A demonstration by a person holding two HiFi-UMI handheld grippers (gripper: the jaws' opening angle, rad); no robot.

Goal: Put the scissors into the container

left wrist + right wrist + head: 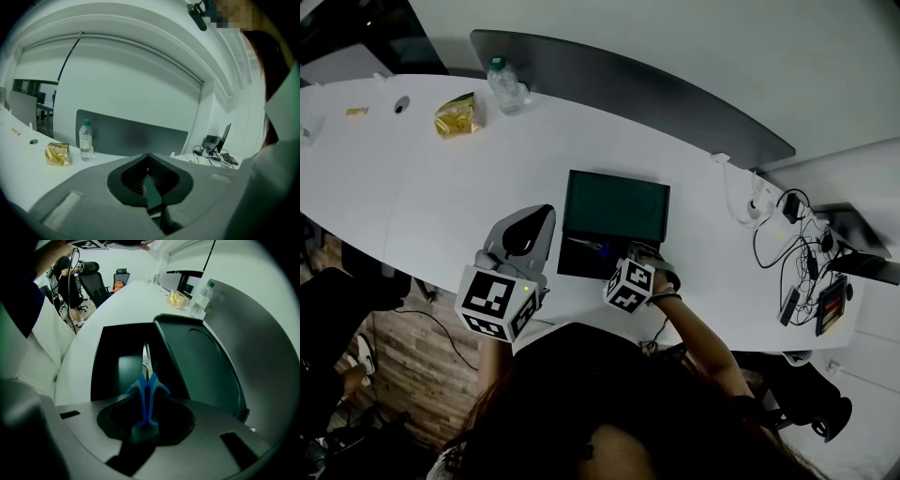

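Blue-handled scissors [146,397] stand on edge between the jaws of my right gripper [146,411], which is shut on their handles; the steel blades [146,363] point down into the open black container [105,359]. Its dark green lid [197,362] is raised on the far side. In the head view the container [577,264] lies mid-table with its lid [616,206] behind it, and the right gripper [614,261] hovers over its near edge with the scissors [599,248]. My left gripper [532,223] is held just left of the container, off the table. Its jaws look shut on nothing [149,174].
A water bottle [504,84] and a gold snack bag [457,114] sit at the table's far left. Cables, chargers and small devices [797,258] crowd the right end. A grey divider panel [628,84] runs along the far edge. The near table edge is just below the grippers.
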